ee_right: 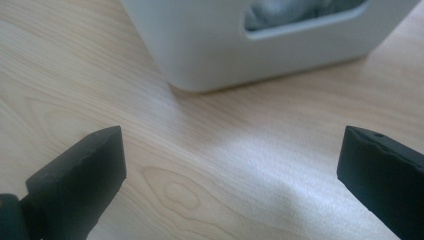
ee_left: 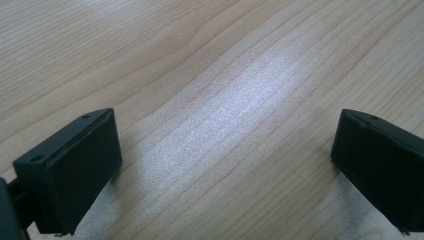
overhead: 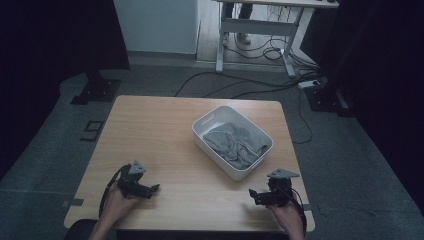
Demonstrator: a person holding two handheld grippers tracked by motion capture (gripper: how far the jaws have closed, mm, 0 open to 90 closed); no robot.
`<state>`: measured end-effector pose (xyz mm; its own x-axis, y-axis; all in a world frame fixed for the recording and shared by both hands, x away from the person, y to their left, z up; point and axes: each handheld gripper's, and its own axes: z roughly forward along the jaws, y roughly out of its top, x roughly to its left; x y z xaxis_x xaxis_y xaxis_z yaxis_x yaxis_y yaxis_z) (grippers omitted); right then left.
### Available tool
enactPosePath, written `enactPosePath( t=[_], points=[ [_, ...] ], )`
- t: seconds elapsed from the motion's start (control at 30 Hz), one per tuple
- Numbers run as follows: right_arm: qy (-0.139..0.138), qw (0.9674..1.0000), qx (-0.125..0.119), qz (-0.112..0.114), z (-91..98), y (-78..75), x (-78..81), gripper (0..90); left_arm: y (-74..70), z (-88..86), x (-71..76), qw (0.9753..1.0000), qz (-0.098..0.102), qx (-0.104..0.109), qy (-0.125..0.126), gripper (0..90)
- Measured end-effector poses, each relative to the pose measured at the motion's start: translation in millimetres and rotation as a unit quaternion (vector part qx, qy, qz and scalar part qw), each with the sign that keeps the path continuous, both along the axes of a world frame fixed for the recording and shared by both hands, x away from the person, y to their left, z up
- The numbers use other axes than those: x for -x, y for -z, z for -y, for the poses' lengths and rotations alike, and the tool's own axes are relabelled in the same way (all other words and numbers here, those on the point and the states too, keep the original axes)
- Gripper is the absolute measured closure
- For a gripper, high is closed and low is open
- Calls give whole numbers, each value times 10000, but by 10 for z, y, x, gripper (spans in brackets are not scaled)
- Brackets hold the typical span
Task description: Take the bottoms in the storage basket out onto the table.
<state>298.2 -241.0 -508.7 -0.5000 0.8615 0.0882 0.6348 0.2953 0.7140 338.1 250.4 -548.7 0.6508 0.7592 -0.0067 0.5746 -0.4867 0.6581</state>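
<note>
Two grippers, left (overhead: pixel 155 188) and right (overhead: pixel 252 193), rest spread apart near one white bin (overhead: pixel 215 145) holding one grey cloth (overhead: pixel 235 142).

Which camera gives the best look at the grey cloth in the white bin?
The high view: the grey cloth lies crumpled inside the white bin. The right gripper view shows a sliver through the bin's handle slot; the left gripper view shows bare table.

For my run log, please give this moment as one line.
left gripper: open, empty | right gripper: open, empty | grey cloth: inside white bin
</note>
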Motion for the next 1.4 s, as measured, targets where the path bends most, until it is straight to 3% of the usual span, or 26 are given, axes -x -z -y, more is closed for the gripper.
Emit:
enactPosePath(
  t=[0.2, 0.4, 0.6, 0.77, 0.87, 1.07, 1.4],
  points=[
    [-160, 9998, -7, 77, -43, -268, -60, 0, -1, -1, 0, 10000, -2, -7, 7, 0],
    [-313, 9993, 59, 217, -99, -532, -219, 0, 1, -1, -1, 10000, 4, -6, 4, 0],
    [-439, 9985, 192, 283, -183, -748, -465, 0, 0, -2, -1, 10000, 2, -12, 10, 0],
    [-474, 9985, 116, 263, -260, -854, -654, 0, 0, -1, 0, 10000, 3, -10, 6, 0],
    [-489, 9984, 166, 235, -327, -942, -846, 0, 0, -1, 0, 10000, 5, -9, 4, 0],
    [-512, 9983, 269, 105, -405, -957, -1092, 0, 0, -1, 0, 10000, 3, -9, 5, 0],
    [-601, 9961, 599, -222, -626, -785, -1509, 0, 1, -1, 0, 10000, 3, -7, 3, 0]
  ],
)
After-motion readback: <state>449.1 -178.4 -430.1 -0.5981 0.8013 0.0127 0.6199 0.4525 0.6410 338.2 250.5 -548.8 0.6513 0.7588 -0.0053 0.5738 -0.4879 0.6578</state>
